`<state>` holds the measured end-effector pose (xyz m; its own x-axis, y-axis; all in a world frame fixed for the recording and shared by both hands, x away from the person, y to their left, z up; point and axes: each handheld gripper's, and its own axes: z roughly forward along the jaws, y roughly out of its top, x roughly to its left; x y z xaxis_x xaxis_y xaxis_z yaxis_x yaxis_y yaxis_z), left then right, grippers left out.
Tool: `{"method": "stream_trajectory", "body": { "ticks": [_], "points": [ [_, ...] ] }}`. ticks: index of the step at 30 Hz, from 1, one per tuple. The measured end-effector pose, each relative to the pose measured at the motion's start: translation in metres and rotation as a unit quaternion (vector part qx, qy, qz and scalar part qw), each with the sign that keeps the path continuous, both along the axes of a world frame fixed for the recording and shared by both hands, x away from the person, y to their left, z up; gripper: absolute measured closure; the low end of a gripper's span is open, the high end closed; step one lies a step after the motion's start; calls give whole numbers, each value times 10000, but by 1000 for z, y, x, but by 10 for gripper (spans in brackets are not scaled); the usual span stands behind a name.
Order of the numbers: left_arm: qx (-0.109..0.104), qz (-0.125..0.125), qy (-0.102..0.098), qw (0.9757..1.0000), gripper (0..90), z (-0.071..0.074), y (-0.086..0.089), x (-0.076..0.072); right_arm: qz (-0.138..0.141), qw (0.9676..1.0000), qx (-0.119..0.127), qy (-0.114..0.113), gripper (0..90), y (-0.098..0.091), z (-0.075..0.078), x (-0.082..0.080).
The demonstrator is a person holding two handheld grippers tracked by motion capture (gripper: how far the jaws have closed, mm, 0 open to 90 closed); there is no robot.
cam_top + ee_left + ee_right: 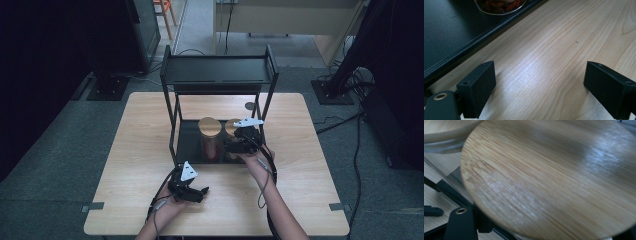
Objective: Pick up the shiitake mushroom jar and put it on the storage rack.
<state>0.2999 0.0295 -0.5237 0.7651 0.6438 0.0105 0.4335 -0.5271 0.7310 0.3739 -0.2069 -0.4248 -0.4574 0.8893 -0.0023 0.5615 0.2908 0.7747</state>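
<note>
On the lower shelf of the black rack (176, 107) stand 2 jars with bamboo lids, side by side. The right gripper (239, 144) is at the right-hand jar (231, 126), at the rack's front right post; its own view looks straight onto that bamboo lid (554, 177), so I cannot tell how its jaws stand. The left gripper (199, 192) waits on the table (130, 150) in front of the rack, jaws spread wide over bare wood. To draw this jar out cleanly, I'd grip below the lid and pull straight forward, clear of the left-hand jar (210, 135) and the post.
</note>
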Motion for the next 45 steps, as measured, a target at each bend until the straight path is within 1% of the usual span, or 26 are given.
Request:
{"method": "stream_trajectory", "body": {
  "ticks": [4,12,24,31,36,39,45],
  "points": [
    [-4,-11,-1,10000,110,0,0,0,-7,10000,-36,14,247,1,-3,2],
    [-5,-9,3,10000,110,0,0,0,9,10000,46,24,247,3,-4,6],
    [-1,-10,5,10000,109,0,0,0,43,9999,82,62,245,2,-5,5],
    [-2,-9,5,10000,110,0,0,0,48,9999,26,100,235,2,-5,5],
    [-1,-10,6,10000,110,0,0,0,65,9999,-105,121,226,3,-8,4],
    [-6,-11,3,10000,109,0,0,0,48,9999,-82,111,226,2,-9,3],
    [-5,-11,0,10000,110,0,0,0,14,9998,-67,187,226,-1,-9,-1]
  ]
}}
